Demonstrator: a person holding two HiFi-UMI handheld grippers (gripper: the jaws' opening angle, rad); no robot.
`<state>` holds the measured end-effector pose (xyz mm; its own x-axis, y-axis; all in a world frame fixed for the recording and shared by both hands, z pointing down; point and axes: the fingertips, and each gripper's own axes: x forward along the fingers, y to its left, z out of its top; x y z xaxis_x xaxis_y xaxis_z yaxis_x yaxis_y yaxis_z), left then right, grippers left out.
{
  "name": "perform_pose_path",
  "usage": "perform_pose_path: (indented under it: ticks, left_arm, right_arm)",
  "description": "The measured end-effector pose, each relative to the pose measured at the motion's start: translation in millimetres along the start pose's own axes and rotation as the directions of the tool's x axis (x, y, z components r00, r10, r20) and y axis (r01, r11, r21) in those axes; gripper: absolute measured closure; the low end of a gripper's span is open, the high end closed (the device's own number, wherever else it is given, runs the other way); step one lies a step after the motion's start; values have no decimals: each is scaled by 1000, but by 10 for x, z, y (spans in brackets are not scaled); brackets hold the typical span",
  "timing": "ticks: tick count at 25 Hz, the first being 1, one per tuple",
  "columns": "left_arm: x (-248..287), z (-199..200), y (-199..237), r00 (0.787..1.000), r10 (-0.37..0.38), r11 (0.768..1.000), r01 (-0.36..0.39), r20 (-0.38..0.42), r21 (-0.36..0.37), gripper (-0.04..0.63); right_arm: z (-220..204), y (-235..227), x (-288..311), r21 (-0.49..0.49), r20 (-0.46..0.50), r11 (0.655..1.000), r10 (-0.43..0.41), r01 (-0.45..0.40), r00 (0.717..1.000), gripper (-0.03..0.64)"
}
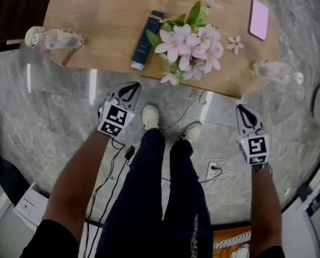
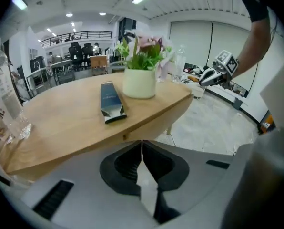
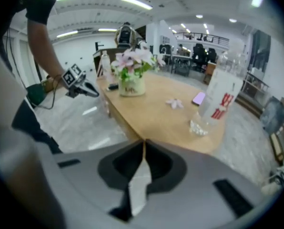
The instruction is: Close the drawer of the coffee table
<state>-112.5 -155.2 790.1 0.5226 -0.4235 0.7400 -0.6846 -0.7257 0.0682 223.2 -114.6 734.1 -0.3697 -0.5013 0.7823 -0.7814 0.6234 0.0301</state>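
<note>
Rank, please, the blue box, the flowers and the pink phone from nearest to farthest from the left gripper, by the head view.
1. Blue box, just beyond the left gripper.
2. Flowers, in the middle.
3. Pink phone, far right.

- Coffee table (image 1: pixel 95 15), top of the frame: warm light-wood grain.
- Box (image 1: pixel 147 40) at top centre is deep navy blue.
- Flowers (image 1: pixel 189 44): pale pink petals, green leaves; their pot (image 2: pixel 139 82) is cream.
- Phone (image 1: pixel 259 19), upper right: pastel pink.
- Floor (image 1: pixel 52 112): grey marble, pale veining.
- Left gripper (image 1: pixel 130 87) and right gripper (image 1: pixel 243 110) — pale grey shells, black-and-white square markers.
</note>
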Motion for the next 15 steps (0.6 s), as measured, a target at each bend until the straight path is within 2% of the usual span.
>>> perform_pose_path:
  ticks: [1,2,3,4,9,15]
  left_arm:
    - [49,-80,8,1000,-10,1000,10,-17,13,528]
    - [93,-152,5,999,-25,999,25,-33,24,456]
    - [133,-210,1,998,-38,999,40,-48,34,421]
    - [169,-253,4,997,-48,998,50,-59,43,414]
    - [376,-285,34,995,-69,994,75,-74,75,383]
    - [552,-269,16,996,-55,991,63,-69,122,387]
  right_arm:
    - [-134,-55,75,-12,-31,1000,0,0,1000,580]
    - [-277,-100,146,-24,-66,1000,1,-3,998,577]
    - [-417,-135,209,-35,-103,999,4,-8,995,527]
    - [-542,-165,266,-47,-137,999,7,-14,990,447]
    - [-838,-252,458,-120,-211,993,-5,-21,978,436]
    - [-796,-349,624,-242,-213,970,-60,7,975,426]
